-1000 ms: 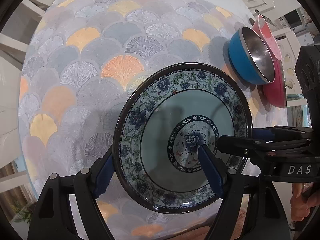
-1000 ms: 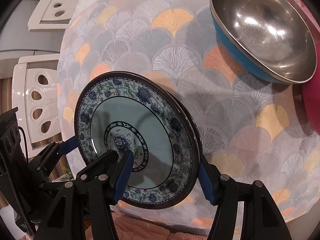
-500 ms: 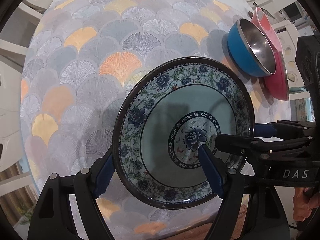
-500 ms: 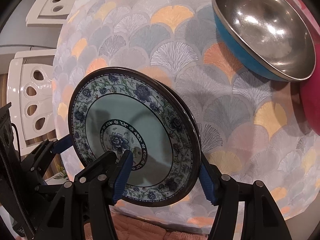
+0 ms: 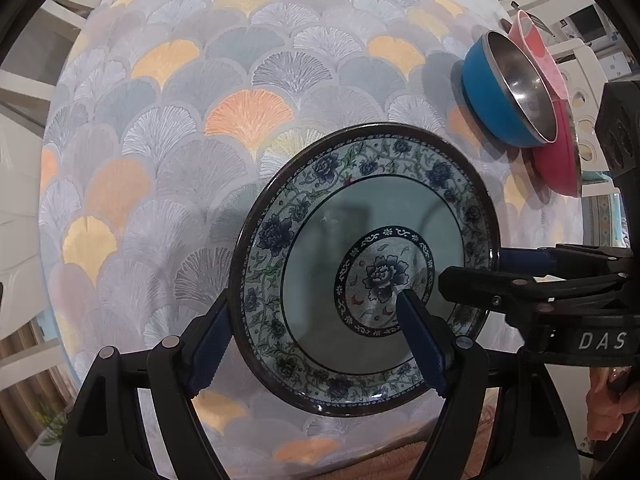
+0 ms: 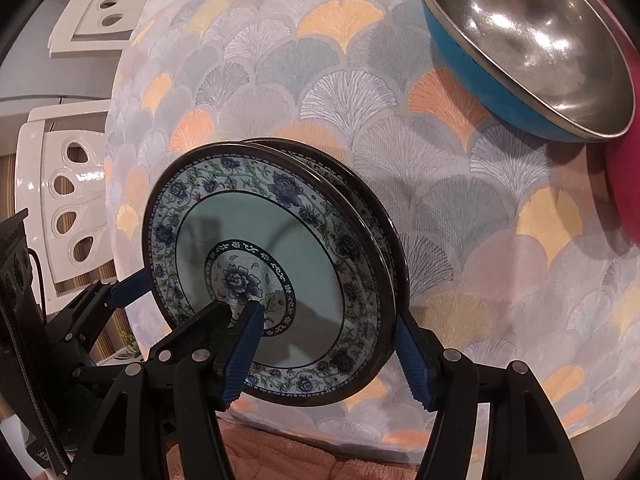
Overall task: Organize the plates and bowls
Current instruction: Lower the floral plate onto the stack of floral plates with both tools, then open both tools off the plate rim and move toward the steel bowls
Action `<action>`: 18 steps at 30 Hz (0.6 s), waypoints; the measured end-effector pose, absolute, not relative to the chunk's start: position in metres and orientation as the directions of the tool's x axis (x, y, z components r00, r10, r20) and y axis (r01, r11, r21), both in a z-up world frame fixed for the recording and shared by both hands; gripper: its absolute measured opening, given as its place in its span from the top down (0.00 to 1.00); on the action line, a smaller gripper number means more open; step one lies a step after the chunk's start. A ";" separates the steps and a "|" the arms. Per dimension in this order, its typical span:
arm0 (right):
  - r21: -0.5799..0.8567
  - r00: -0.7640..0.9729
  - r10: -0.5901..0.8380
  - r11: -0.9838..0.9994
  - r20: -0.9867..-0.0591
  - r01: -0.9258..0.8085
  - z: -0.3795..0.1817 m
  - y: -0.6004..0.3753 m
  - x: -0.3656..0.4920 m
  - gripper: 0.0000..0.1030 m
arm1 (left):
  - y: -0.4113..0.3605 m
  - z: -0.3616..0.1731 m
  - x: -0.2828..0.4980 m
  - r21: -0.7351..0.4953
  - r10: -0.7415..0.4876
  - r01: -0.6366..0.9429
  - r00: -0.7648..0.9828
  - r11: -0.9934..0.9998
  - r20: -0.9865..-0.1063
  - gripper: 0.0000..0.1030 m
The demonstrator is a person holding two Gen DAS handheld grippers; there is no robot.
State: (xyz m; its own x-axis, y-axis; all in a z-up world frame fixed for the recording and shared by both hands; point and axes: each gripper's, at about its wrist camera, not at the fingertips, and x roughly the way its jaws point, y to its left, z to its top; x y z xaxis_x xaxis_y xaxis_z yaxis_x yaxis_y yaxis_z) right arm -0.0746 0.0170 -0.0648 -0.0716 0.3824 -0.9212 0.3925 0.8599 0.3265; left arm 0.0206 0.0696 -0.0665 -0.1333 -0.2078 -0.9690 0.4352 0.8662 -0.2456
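A stack of two blue floral plates (image 5: 360, 264) with dark rims is held over the near part of the round table; it also shows in the right wrist view (image 6: 280, 272). My left gripper (image 5: 316, 340) is shut on the stack's near edge. My right gripper (image 6: 328, 356) is shut on the stack's right edge and shows in the left wrist view (image 5: 472, 268). A blue bowl with a steel inside (image 5: 508, 92) stands at the table's right, also in the right wrist view (image 6: 528, 48), next to a red bowl (image 5: 560, 152).
The round table wears a fan-patterned cloth (image 5: 200, 120). White plastic chairs (image 6: 60, 184) stand around it. A pink plate (image 5: 536, 44) stands behind the blue bowl. A hand (image 5: 608, 400) holds the right gripper at lower right.
The plate stack has risen from the cloth and both grippers carry it slightly higher and nearer. The table looks farther away. The bowls have not moved.
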 end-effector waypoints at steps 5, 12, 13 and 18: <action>0.334 -0.057 0.390 0.848 -0.919 0.411 -0.062 0.012 -0.077 0.40 | 0.065 -0.067 0.021 -0.252 -0.212 0.438 -0.138 0.863 -0.967 0.25; 0.312 -0.040 0.365 0.843 -0.930 0.439 -0.056 -0.001 -0.085 0.40 | 0.061 -0.070 0.019 -0.264 -0.221 0.467 -0.146 0.844 -0.964 0.25; 0.320 -0.030 0.371 0.836 -0.928 0.446 -0.054 -0.002 -0.086 0.39 | 0.061 -0.070 0.018 -0.262 -0.220 0.472 -0.143 0.842 -0.965 0.25; 0.345 0.018 0.383 0.809 -0.924 0.476 -0.045 -0.007 -0.089 0.40 | 0.063 -0.069 0.020 -0.258 -0.218 0.489 -0.138 0.833 -0.966 0.25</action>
